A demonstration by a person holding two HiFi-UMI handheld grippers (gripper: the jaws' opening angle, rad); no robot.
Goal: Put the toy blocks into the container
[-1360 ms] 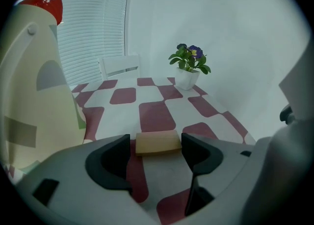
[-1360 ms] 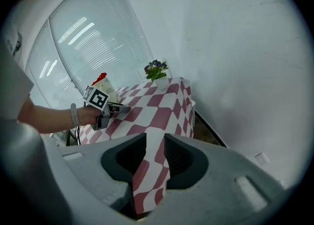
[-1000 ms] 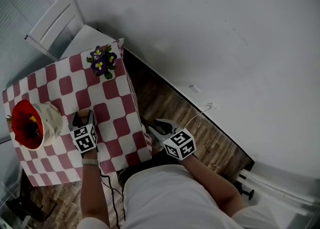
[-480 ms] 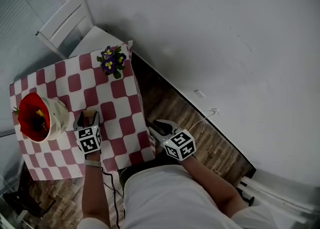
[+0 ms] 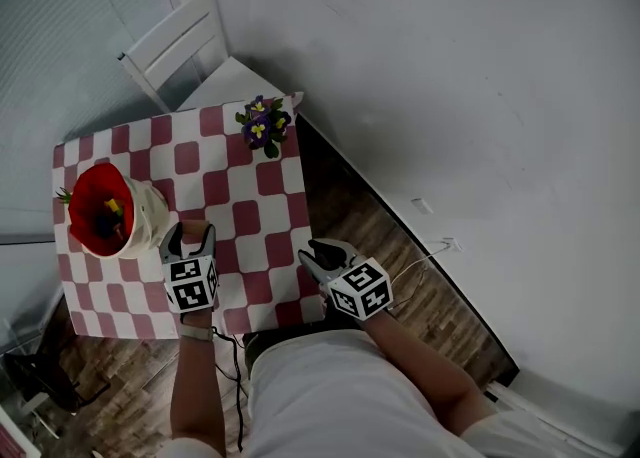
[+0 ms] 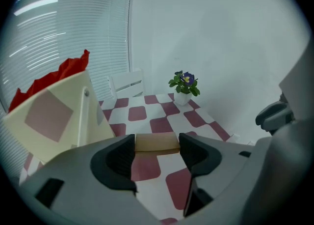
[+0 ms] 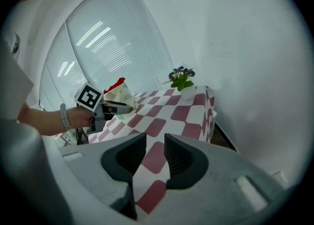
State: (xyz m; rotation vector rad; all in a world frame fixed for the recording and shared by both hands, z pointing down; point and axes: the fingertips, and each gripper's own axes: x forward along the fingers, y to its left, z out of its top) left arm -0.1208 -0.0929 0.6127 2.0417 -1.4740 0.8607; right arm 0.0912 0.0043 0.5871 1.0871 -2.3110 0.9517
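Observation:
My left gripper [image 5: 190, 238] hovers over the checked table [image 5: 232, 196] and is shut on a tan wooden block [image 6: 156, 142], gripped by its two ends. Just to its left stands the container [image 5: 118, 216], a cream pail with a red lining [image 6: 54, 113] and colourful blocks inside. My right gripper [image 5: 318, 255] hangs off the table's right front corner with its jaws close together and nothing between them [image 7: 153, 151]. In the right gripper view the left gripper [image 7: 105, 107] points at the container [image 7: 119, 94].
A potted plant with purple and yellow flowers [image 5: 262, 126] stands at the table's far right corner. A white chair [image 5: 180, 41] is behind the table. A white wall [image 5: 480, 96] and a strip of wooden floor [image 5: 370, 216] run along the right.
The head view has swung, so the table sits further right in the picture. The left gripper still holds the block beside the container; the right gripper stays off the table's corner.

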